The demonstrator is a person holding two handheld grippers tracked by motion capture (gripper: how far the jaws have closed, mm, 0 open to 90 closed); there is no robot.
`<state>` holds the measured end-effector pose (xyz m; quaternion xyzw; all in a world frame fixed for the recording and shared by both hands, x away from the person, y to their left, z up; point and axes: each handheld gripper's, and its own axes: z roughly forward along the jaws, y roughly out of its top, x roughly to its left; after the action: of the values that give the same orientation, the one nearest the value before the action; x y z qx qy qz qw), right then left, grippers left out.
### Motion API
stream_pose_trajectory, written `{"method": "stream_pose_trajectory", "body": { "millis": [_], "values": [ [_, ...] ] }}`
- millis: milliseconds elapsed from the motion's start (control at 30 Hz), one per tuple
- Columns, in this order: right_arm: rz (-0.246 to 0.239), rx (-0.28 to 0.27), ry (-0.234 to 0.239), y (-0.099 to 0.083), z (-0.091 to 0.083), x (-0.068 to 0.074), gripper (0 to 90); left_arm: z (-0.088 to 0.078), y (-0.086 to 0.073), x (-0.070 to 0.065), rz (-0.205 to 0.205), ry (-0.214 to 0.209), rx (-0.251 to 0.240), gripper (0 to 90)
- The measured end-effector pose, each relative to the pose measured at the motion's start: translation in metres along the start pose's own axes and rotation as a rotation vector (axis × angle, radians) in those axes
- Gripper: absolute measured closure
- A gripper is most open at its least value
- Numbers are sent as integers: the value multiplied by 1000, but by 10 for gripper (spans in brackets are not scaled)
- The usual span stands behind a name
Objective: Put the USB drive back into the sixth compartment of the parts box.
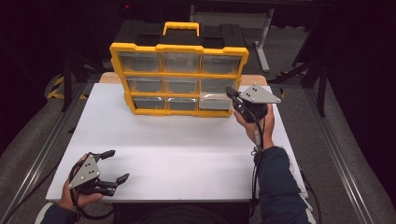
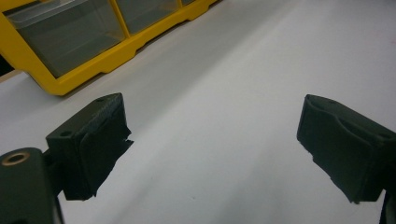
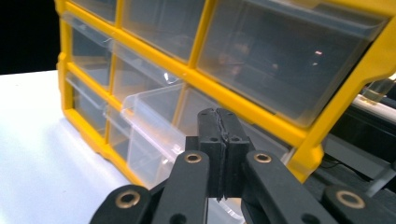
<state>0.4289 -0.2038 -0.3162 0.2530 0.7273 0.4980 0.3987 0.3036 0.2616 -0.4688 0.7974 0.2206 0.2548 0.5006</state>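
The yellow drawer cabinet (image 1: 180, 77) stands upright at the far edge of the white table (image 1: 177, 154), its long axis running across the table and its nine clear drawer fronts facing the person. A yellow carrying handle (image 1: 180, 27) rises from its top. The bottom-right drawer (image 3: 152, 135) is pulled partway out of the cabinet, its open end pointing toward the person and its long axis running straight out from the cabinet's face (the other drawers sit flush).

The right gripper (image 3: 219, 126) is at the cabinet's lower right corner, just in front of that pulled drawer; its jaws are pressed together, pad against pad. Whether any part of the drawer's lip is pinched between them cannot be told. In the high view the right gripper (image 1: 232, 93) sits under its grey plate, the hand behind it.

The left gripper (image 1: 114, 165) rests well away from the cabinet, at the table's near left corner, jaws spread wide with nothing between them.

Between the cabinet's front and the near edge, the table lies open.
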Motion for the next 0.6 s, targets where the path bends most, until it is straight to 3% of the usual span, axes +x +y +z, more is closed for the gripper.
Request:
{"method": "stream_pose_trajectory", "body": {
  "millis": [200, 467, 600],
  "values": [
    [-2, -9, -19, -7, -7, 9, 900, 0, 0, 0, 0, 1, 1, 97],
    [8, -21, -9, -17, -15, 20, 900, -1, 0, 0, 7, 2, 0, 97],
    [-10, -11, -9, -21, -14, 27, 900, -1, 0, 0, 7, 3, -1, 97]
  ]
}}
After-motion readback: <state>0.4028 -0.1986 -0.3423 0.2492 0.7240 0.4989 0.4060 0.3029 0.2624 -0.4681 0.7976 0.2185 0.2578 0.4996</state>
